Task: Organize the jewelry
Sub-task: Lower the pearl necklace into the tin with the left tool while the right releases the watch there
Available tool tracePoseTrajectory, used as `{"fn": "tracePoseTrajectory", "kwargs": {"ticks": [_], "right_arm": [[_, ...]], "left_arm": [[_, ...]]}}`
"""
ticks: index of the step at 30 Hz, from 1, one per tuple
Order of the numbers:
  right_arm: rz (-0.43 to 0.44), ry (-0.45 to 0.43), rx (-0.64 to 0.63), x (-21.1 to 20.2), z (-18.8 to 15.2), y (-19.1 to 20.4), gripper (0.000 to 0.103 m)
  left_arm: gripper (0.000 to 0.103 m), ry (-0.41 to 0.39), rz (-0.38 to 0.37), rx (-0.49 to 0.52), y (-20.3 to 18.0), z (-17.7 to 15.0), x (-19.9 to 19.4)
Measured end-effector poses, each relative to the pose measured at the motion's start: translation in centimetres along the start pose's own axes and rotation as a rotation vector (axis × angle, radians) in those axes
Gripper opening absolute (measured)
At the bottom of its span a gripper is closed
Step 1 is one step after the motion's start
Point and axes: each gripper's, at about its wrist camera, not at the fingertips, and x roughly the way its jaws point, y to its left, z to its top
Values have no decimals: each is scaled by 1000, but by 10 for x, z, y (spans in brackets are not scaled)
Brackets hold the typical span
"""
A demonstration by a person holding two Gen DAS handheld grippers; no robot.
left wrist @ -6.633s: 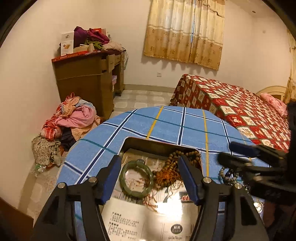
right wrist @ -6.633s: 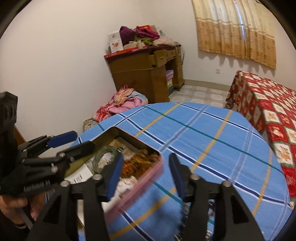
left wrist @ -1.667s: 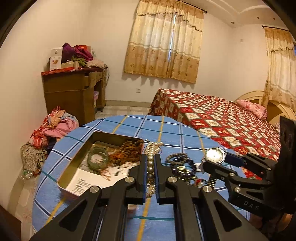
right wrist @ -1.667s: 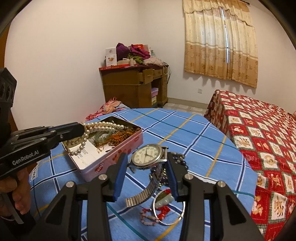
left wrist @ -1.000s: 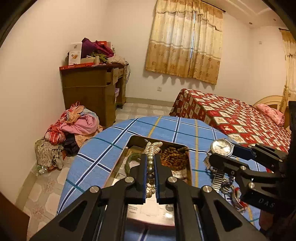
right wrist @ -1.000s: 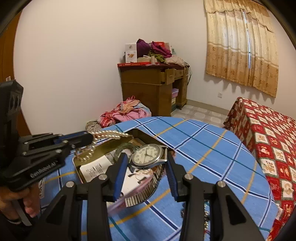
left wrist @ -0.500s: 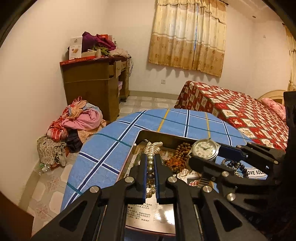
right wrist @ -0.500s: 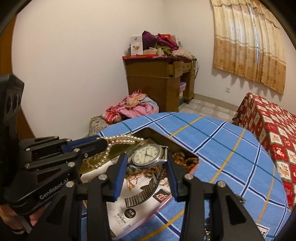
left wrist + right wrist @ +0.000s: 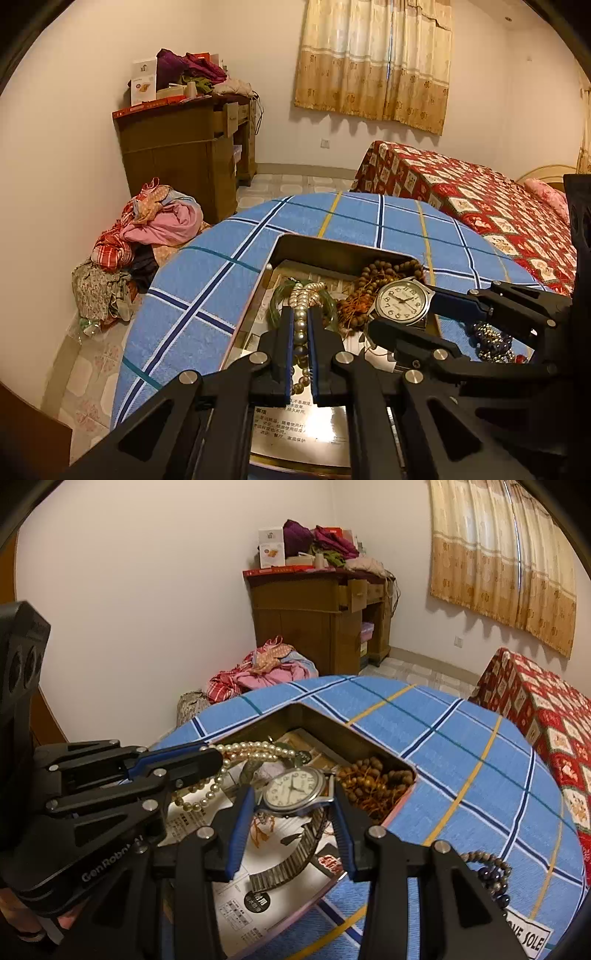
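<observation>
Left wrist view first: the left gripper (image 9: pixel 300 325) has its two fingers pressed together on a pearl necklace (image 9: pixel 301 334), the strand hanging slack above the tin box (image 9: pixel 332 245) that sits on the blue checked table (image 9: pixel 207 291). Just to the right of it over the same tin, the right gripper (image 9: pixel 291 799) pinches a wristwatch (image 9: pixel 293 788) by the sides of its round case, with the metal stretch band drooping below toward the printed paper lining the tin. Inside the tin lie a green bangle (image 9: pixel 275 301) and a heap of brown wooden beads (image 9: pixel 373 775) at its far right corner. More dark beads (image 9: pixel 493 878) sit on the table outside the tin, on its right. To my eye the pearls are limp and smooth, likely to slide or swing, so a firm pinch on the strand's middle suits them. The watch looks heavier and rigid at the case, with a glass face worth setting down gently; the case edge seems the safest hold.
</observation>
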Motion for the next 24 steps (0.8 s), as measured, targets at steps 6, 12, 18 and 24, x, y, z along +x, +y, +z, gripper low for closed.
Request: {"fn": "tracePoseTrajectory", "kwargs": {"ticks": [6,12,18,24], "right_arm": [[4,31,9,5,-5,-1,43],[62,57,36,6,-6,-6,45],[90,47,55,-6,-2,-13,67],[99,17,106,-26,3,-27,76]], "left_arm": [[6,21,6,9,0,-3,6],[6,38,21,14,-2,-5,8],[12,20,21,3,-2,2,-4],[57,-14,52,27,-12,3,-15]]}}
